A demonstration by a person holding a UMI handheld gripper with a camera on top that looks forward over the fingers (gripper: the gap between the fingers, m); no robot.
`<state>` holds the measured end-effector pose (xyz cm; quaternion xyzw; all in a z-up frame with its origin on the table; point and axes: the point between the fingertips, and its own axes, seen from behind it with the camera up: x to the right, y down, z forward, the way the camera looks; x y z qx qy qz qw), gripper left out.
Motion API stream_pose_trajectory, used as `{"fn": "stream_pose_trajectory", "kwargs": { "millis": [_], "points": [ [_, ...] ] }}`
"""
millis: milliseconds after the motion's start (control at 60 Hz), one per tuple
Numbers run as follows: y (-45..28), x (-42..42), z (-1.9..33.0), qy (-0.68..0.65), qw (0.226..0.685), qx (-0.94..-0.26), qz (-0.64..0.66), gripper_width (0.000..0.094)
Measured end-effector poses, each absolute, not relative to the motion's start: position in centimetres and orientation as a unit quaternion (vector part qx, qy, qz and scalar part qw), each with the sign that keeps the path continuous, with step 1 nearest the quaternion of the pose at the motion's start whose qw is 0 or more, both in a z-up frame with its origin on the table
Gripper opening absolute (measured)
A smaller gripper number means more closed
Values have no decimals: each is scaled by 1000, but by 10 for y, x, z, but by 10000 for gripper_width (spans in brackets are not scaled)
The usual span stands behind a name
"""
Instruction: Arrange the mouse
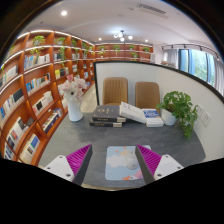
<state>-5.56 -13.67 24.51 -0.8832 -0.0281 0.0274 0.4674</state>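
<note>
I see gripper (pixel 112 163) fingers spread, magenta pads (pixel 80 158) apart, pinching nothing; light blue rectangular mouse mat (pixel 122 161) lies between them on grey table (pixel 70 140); I can't spot mouse; stacked dark books (pixel 108 116), white vase (pixel 75 110), green potted plant (pixel 181 108) beyond fingers.
</note>
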Motion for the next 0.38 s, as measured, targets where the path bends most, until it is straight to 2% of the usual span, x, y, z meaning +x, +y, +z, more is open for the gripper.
{"fn": "stream_pose_trajectory", "kwargs": {
  "millis": [383],
  "points": [
    [-160, -64, 226, -24, 448, -893, 27, 865]
  ]
}}
